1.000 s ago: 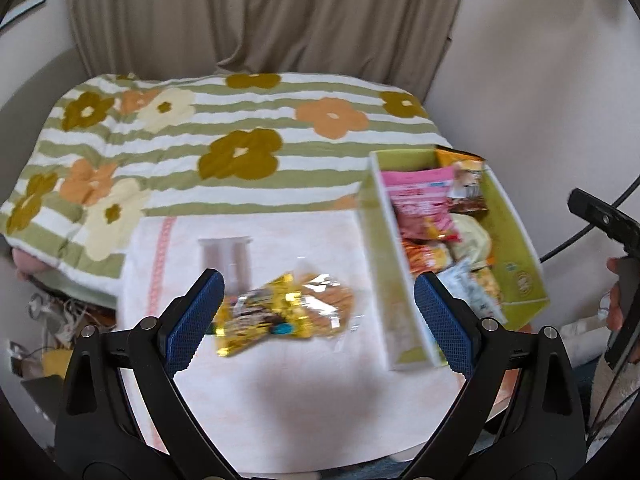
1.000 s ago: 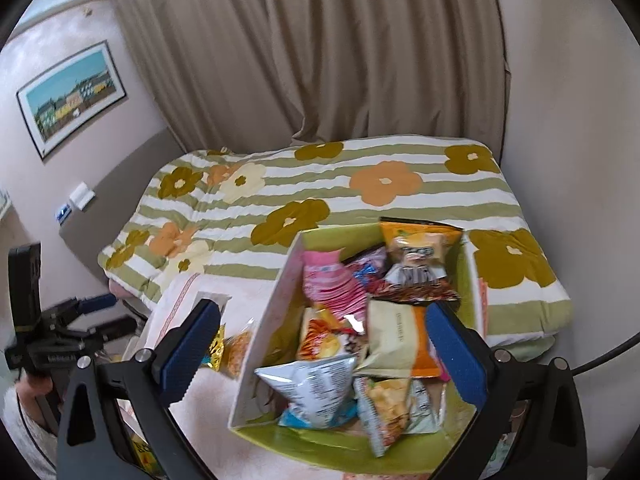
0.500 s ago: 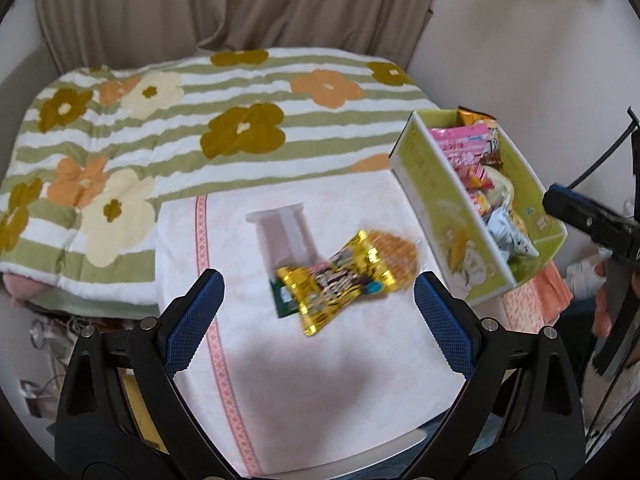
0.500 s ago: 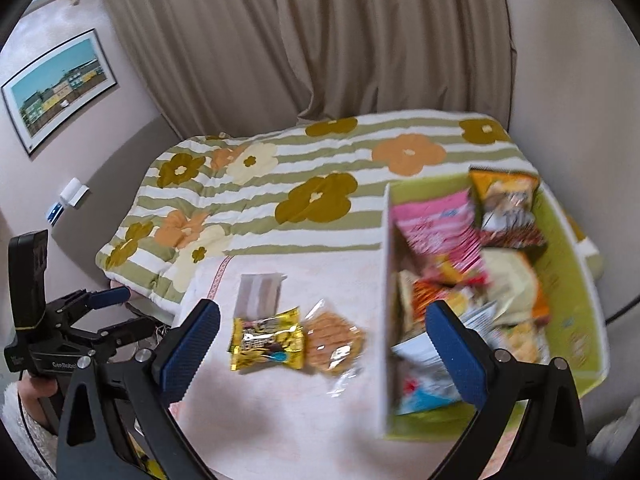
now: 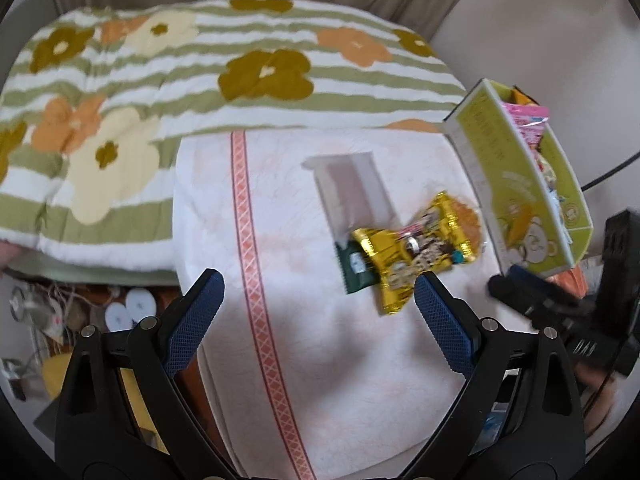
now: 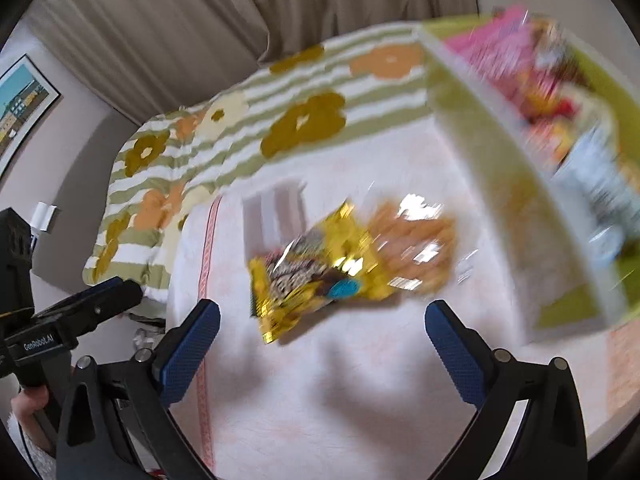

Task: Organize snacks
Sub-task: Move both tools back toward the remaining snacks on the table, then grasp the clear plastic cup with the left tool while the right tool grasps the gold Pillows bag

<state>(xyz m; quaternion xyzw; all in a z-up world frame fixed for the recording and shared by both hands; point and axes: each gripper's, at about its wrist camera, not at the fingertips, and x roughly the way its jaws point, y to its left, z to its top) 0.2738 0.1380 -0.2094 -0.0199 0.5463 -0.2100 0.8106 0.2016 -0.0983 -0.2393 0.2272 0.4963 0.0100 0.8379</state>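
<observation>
A gold snack packet (image 5: 412, 258) lies on the white cloth (image 5: 312, 320), over a dark green packet (image 5: 356, 268) and beside a clear bag of orange crackers (image 5: 466, 220). A pale wrapped bar (image 5: 352, 188) lies behind them. My left gripper (image 5: 320, 320) is open and empty, in front of the pile. My right gripper (image 6: 320, 348) is open and empty, just in front of the gold packet (image 6: 316, 272) and crackers (image 6: 416, 240). The green snack box (image 5: 516, 184) stands at the right, also blurred in the right wrist view (image 6: 500, 184).
A flowered striped bedspread (image 5: 200, 68) lies behind the cloth. Curtains (image 6: 240, 20) hang at the back. The right gripper's body (image 5: 560, 312) shows at the right of the left view; the left gripper's body (image 6: 60, 328) shows at the left of the right view.
Both grippers have dropped lower and closer to the loose snacks on the cloth. The right gripper has swung left, away from the box, towards the gold packet. Both stay open.
</observation>
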